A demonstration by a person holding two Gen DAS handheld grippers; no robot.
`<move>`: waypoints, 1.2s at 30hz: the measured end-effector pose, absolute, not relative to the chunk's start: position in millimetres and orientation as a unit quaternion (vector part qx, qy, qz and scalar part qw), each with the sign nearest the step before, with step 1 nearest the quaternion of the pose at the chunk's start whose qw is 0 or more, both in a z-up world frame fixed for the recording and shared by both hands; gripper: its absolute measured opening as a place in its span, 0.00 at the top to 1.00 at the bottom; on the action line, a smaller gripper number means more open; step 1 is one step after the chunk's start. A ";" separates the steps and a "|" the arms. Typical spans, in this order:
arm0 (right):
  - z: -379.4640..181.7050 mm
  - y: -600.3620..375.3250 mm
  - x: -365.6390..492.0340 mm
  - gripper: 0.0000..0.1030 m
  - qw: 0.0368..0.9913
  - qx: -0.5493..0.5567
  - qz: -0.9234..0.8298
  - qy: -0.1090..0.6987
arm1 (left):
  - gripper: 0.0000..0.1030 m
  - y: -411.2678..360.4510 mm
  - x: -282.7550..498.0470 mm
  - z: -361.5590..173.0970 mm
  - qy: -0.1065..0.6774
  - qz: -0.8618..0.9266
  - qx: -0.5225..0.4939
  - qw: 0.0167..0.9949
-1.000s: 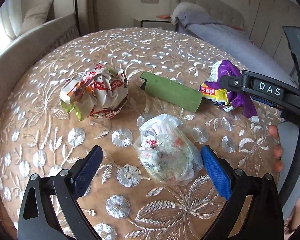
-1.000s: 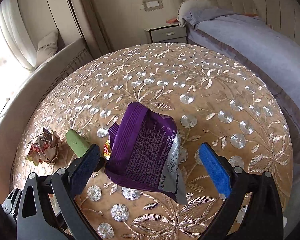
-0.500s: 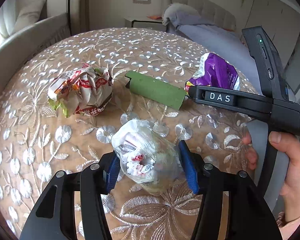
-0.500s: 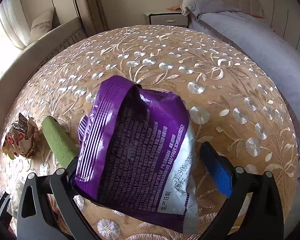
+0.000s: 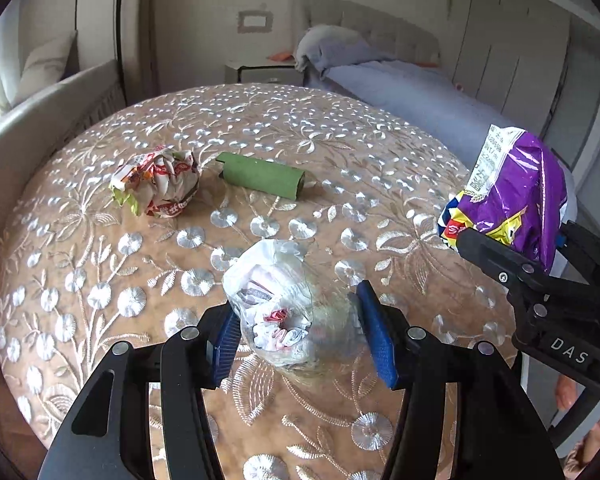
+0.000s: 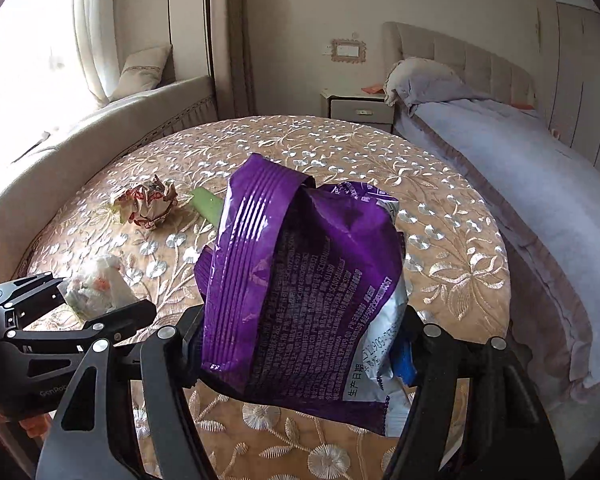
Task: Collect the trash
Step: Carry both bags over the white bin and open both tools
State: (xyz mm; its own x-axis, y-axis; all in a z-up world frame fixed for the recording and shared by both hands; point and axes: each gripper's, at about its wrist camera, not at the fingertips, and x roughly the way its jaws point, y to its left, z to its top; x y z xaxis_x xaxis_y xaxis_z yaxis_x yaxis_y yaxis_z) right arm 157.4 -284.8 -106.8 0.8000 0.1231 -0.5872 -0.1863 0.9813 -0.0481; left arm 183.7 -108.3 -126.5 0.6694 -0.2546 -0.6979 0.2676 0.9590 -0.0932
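Note:
My left gripper [image 5: 300,328] is shut on a clear plastic bag of crumpled trash [image 5: 288,304], held just above the round embroidered table [image 5: 340,140]. The bag also shows in the right wrist view [image 6: 96,286]. My right gripper [image 6: 300,344] is shut on a purple snack bag [image 6: 300,280] and holds it up off the table; it also shows at the right of the left wrist view [image 5: 516,196]. A crumpled red-and-white wrapper [image 5: 156,186] and a green cardboard tube [image 5: 262,176] lie on the table farther back.
A cushioned bench [image 6: 112,128] curves round the table's left side. A bed with a blue cover [image 6: 520,168] stands on the right, a nightstand [image 6: 360,110] behind the table. The person's hand [image 5: 580,396] holds the right gripper at the table's right edge.
My left gripper closed on the clear bag and lifted it slightly. My right gripper closed on the purple snack bag and raised it off the table, moving right.

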 end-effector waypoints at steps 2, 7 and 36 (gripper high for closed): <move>-107.7 -290.8 141.6 0.32 0.947 -0.053 0.080 0.307 | 0.48 -119.4 174.6 -122.7 0.373 -0.154 0.018 0.915; -108.9 -311.2 106.4 0.32 0.949 -0.062 0.048 0.305 | 0.47 -144.3 151.5 -117.8 0.364 -0.178 0.034 0.914; -136.9 -472.7 -18.8 0.32 0.935 0.002 -0.137 0.326 | 0.47 -361.2 60.8 -144.3 0.324 -0.388 0.219 0.835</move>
